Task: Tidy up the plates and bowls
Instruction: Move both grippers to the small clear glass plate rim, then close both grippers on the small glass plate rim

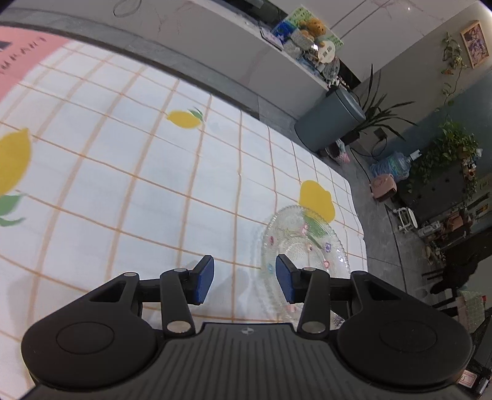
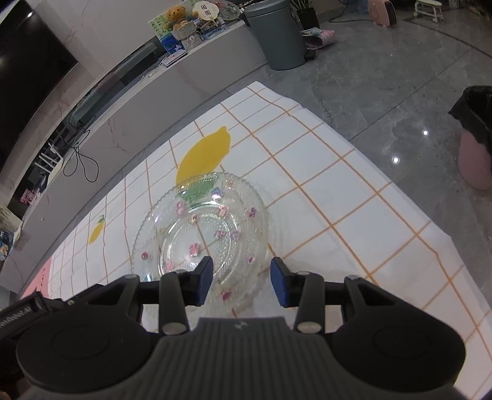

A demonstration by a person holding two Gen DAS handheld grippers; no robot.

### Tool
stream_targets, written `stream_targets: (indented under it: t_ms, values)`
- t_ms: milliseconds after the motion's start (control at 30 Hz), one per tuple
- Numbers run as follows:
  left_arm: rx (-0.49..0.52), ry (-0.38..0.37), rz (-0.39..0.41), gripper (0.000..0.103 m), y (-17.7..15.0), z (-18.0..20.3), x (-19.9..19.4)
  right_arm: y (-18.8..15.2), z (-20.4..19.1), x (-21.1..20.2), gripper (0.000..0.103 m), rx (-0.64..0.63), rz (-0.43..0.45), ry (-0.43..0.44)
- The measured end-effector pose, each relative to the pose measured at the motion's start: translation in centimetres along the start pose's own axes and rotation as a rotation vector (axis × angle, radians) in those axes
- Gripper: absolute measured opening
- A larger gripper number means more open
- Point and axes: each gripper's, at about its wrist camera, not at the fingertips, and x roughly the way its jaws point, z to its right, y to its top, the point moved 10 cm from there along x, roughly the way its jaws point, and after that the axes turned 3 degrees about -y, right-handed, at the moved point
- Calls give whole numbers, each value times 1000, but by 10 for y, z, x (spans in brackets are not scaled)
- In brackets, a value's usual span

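Note:
A clear glass plate with small pink and purple flower dots lies on the lemon-print tablecloth; it looks like a stack of glass dishes, but I cannot tell how many. It also shows in the left wrist view, near the table's right edge. My right gripper is open and empty, hovering over the plate's near rim. My left gripper is open and empty, just left of the plate, its right finger over the plate's rim.
The tablecloth covers the table, with the floor beyond its edges. A grey bin and a low white ledge with toys stand behind. A pink bin with a black bag stands on the floor at right.

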Motion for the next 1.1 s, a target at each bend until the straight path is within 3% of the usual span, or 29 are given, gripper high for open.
stream_targets:
  t_ms: [333, 467, 567, 667, 1100]
  values:
    - [29, -16, 12, 50, 10, 14, 30, 24, 9, 10, 38, -5, 25, -8]
    - [50, -24, -4, 29, 5, 19, 35, 25, 6, 16, 22, -43, 33, -11]
    - [72, -4, 4, 13, 5, 17, 36, 25, 6, 17, 17, -38, 42, -9]
    - [80, 16, 12, 10, 6, 16, 34, 24, 9, 16, 11, -25, 39, -16]
    - [53, 29, 68, 9, -1, 18, -19, 2, 0, -12, 9, -7, -1, 34]
